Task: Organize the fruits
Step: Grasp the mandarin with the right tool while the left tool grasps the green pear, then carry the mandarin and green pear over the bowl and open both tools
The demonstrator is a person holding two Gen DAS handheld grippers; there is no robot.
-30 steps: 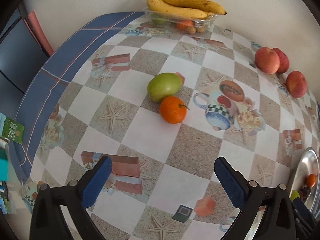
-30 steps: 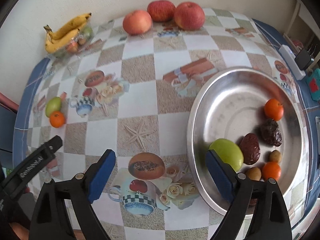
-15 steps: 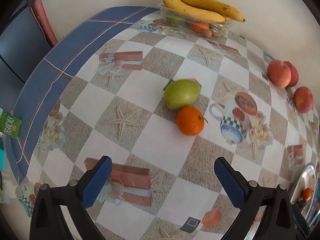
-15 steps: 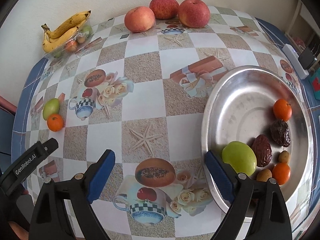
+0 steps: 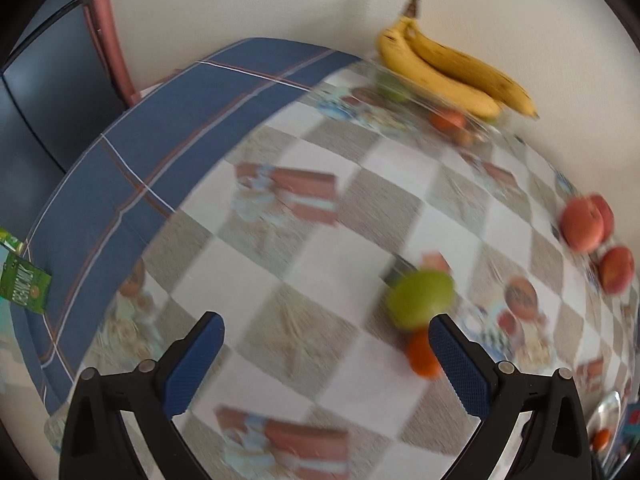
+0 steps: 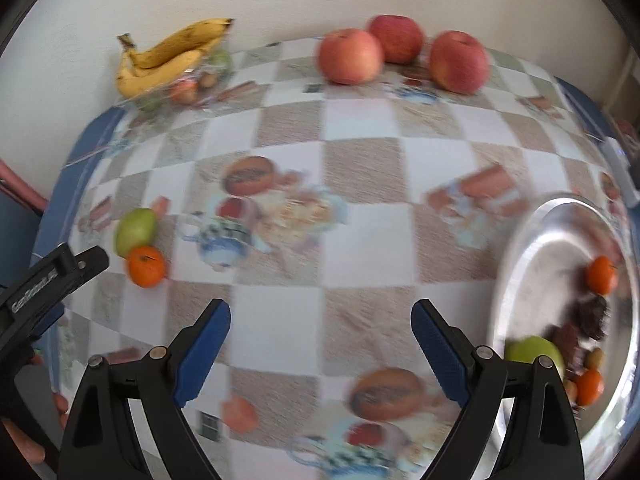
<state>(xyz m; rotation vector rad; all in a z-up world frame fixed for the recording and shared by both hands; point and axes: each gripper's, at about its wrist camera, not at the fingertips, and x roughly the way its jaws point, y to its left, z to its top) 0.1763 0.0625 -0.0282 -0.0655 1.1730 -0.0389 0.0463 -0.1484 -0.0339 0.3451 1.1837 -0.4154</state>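
Observation:
A green fruit (image 5: 421, 299) and an orange (image 5: 421, 356) lie together on the checked tablecloth; in the right wrist view the green fruit (image 6: 135, 230) and orange (image 6: 146, 266) sit at the left. My left gripper (image 5: 326, 354) is open and empty, its right finger just in front of the orange. My right gripper (image 6: 320, 338) is open and empty over the cloth. The silver plate (image 6: 520, 264) at the right holds a green fruit (image 6: 530, 352), oranges (image 6: 602, 274) and dark dates (image 6: 592, 312). Both views are blurred.
Bananas (image 5: 448, 68) lie on a clear tray of small fruit by the wall. Three red apples (image 6: 350, 56) stand at the back. The table's blue border (image 5: 152, 152) drops off at the left. The left gripper body (image 6: 48, 280) shows at the right view's left edge.
Both views have swung. The left gripper moved left and nearer the cloth, so the green fruit and orange shifted toward its right finger. The right gripper turned left, away from the plate.

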